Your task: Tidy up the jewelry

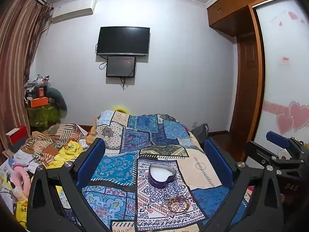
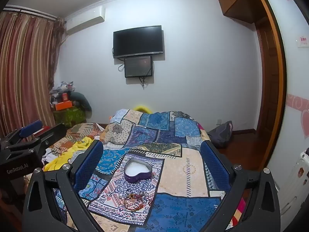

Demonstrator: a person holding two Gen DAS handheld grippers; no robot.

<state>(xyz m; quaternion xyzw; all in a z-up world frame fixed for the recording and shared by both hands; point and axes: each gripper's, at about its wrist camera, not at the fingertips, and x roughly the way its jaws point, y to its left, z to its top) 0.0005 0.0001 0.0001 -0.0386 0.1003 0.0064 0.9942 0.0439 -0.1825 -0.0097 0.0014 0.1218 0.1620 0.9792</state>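
A purple heart-shaped box (image 1: 162,175) with a white lining lies open on the patchwork bedspread (image 1: 143,133); it also shows in the right wrist view (image 2: 137,170). A small heap of bead bracelets (image 1: 176,203) lies just in front of the box, also seen in the right wrist view (image 2: 134,200). My left gripper (image 1: 154,154) is open and empty, held above the bed with box and bracelets between its fingers. My right gripper (image 2: 151,152) is open and empty too, beside it on the right (image 1: 278,145).
Crumpled yellow and striped cloths (image 1: 58,147) and clutter lie on the bed's left side. A red box (image 1: 17,137) stands at far left. A dark bag (image 2: 222,133) sits on the floor right of the bed. A wardrobe (image 1: 247,77) is at right.
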